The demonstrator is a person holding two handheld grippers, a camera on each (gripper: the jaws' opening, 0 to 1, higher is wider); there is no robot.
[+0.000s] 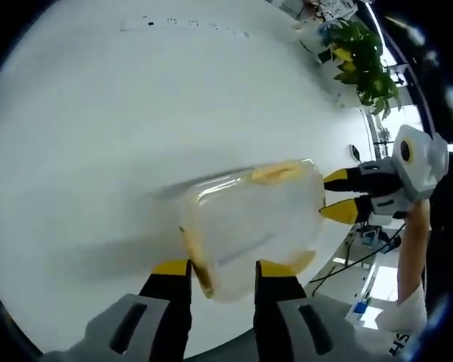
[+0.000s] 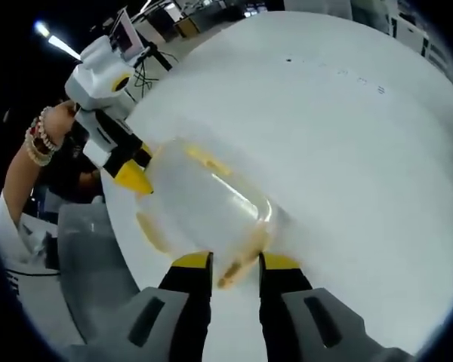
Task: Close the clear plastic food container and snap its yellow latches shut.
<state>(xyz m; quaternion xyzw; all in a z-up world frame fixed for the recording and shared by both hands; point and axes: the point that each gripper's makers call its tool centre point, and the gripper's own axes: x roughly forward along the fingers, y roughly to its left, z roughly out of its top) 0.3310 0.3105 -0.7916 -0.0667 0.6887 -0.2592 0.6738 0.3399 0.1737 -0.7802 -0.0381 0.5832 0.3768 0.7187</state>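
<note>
The clear plastic container [image 1: 249, 222] lies on the white round table [image 1: 98, 113], with yellow latches [image 1: 275, 173] along its rim. Its near end and a yellow latch [image 1: 198, 264] sit between the spread jaws of my left gripper [image 1: 223, 269]. My right gripper [image 1: 338, 194] comes in from the right and straddles the far end. In the right gripper view the container [image 2: 204, 200] reaches up from my right gripper [image 2: 235, 262], whose jaws stand close on a yellow latch [image 2: 238, 271]. The left gripper [image 2: 134, 175] touches the opposite end.
A leafy potted plant [image 1: 362, 60] stands near the table's far edge. Past the table's rim are cables and floor [image 1: 362, 256]. A person's forearm with bracelets [image 2: 36, 147] holds the left gripper. The broad white tabletop [image 2: 347, 136] stretches beyond the container.
</note>
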